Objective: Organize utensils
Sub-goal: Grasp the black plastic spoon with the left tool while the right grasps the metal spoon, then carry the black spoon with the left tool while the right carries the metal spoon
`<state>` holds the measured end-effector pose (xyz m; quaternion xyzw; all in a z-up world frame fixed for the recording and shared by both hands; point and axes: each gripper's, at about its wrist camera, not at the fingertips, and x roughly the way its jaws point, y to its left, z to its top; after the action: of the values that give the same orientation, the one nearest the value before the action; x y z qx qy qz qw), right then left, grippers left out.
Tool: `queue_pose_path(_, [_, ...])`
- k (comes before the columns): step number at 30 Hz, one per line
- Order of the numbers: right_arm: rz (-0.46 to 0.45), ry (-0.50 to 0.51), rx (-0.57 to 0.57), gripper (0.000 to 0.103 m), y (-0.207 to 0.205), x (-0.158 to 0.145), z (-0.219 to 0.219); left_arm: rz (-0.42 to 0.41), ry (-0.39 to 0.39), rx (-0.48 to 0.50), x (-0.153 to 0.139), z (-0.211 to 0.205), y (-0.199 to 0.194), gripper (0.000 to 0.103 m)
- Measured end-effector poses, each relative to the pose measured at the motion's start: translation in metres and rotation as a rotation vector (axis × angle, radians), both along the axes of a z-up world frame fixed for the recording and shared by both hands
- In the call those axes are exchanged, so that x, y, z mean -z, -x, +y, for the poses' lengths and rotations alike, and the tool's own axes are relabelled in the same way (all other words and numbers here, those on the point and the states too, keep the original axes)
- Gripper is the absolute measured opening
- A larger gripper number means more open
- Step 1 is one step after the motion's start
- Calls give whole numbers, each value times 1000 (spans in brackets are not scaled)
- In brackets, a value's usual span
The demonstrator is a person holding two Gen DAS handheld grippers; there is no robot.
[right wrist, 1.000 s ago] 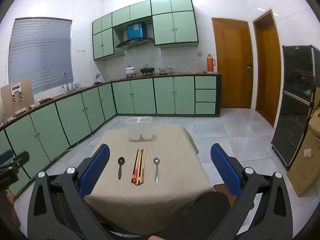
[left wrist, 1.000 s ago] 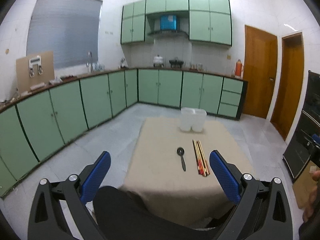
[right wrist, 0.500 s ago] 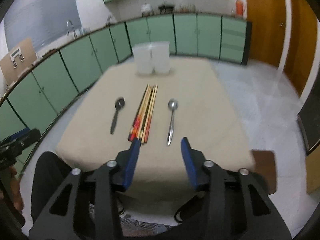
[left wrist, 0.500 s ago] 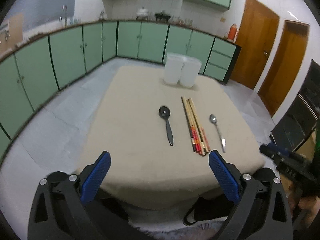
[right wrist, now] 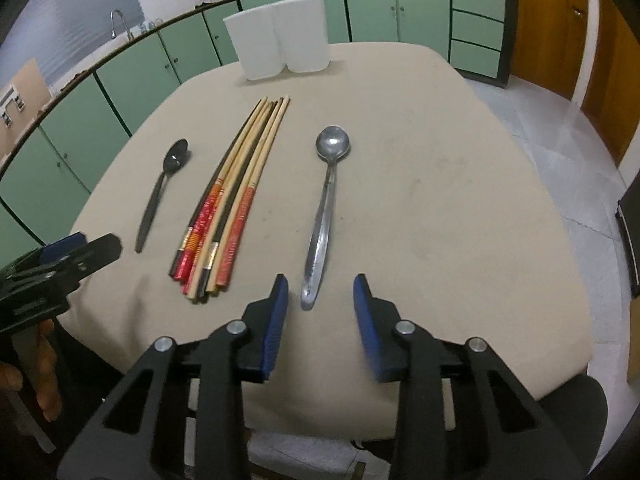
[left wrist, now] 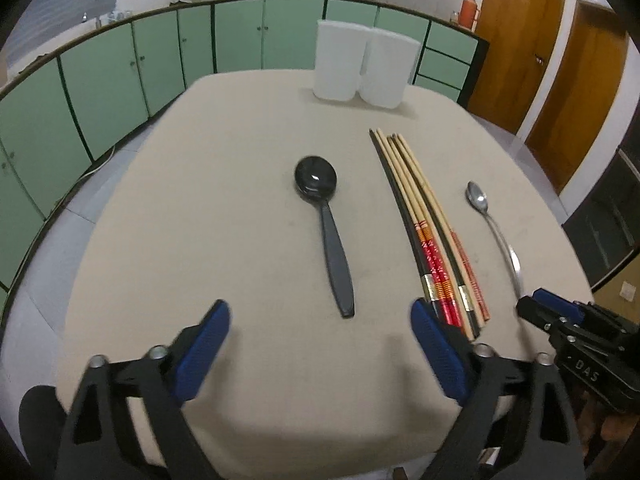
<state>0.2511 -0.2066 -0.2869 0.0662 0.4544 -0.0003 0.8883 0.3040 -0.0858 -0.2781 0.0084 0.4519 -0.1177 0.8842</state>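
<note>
Right gripper [right wrist: 318, 292]: jaws part-spread and closing, nothing yet pinched; handle tip of the metal spoon [right wrist: 324, 216] is seen just ahead of the gap, slightly toward the left pad. The spoon's long axis runs away from the gripper toward the far edge, bowl farthest, so the jaws stand across the handle; this hand is judged the nearer for it.

Left gripper [left wrist: 320, 328]: jaws wide but closing, empty; handle end of the black spoon [left wrist: 326, 232] lies just ahead, between the pads' lines, long axis likewise pointing away, bowl far.

Chopsticks [right wrist: 236, 196]: a loose bundle laid between the two spoons, decorated ends near, plain tips far, close to parallel with the spoons; touched by neither gripper.

Table [right wrist: 440, 200]: beige cover, all utensils lying flat on it.

White holder [right wrist: 280, 44]: two compartments side by side, standing at the far edge, well apart from the utensils; whether anything is inside cannot be told.

Cabinets [left wrist: 240, 36]: green, beyond the table.

Change noted against the view a second earlier: both grippers were then held high and fully spread, with the table small and distant; they have since been brought down close to the handle ends, the right narrowed far more than the left
</note>
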Motion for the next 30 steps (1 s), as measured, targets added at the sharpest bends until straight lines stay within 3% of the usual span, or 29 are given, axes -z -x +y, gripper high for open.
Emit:
queue_pose_path(3, [-15,18,-10,27,-2,1,1,30,-4,2,11,-4,-5,69])
queue_pose_path(7, [-35,38,-18,23,-3,2,2,-25,-56,7,13,-9,-3,61])
queue_pose_path(10, [-56,63,-27,21,-2,3,5,-41,-51,9,12,-10,-3,43])
queue_pose_path(12, [-63,66,-28,16,-4,3,6,-40,-25,14,10,-9,-3,22])
queue_pose_path(14, [-66,69,-30,12,-5,3,6,-34,-1,21,9,-8,-3,13])
queue_pose_path(21, [-71,41,-20,9,-7,-10,2,-4,37,38,0,-6,-12,12])
queue_pose_path(30, [-172,12,-13,9,-5,-70,-9,-48,69,49,-41,2,-6,12])
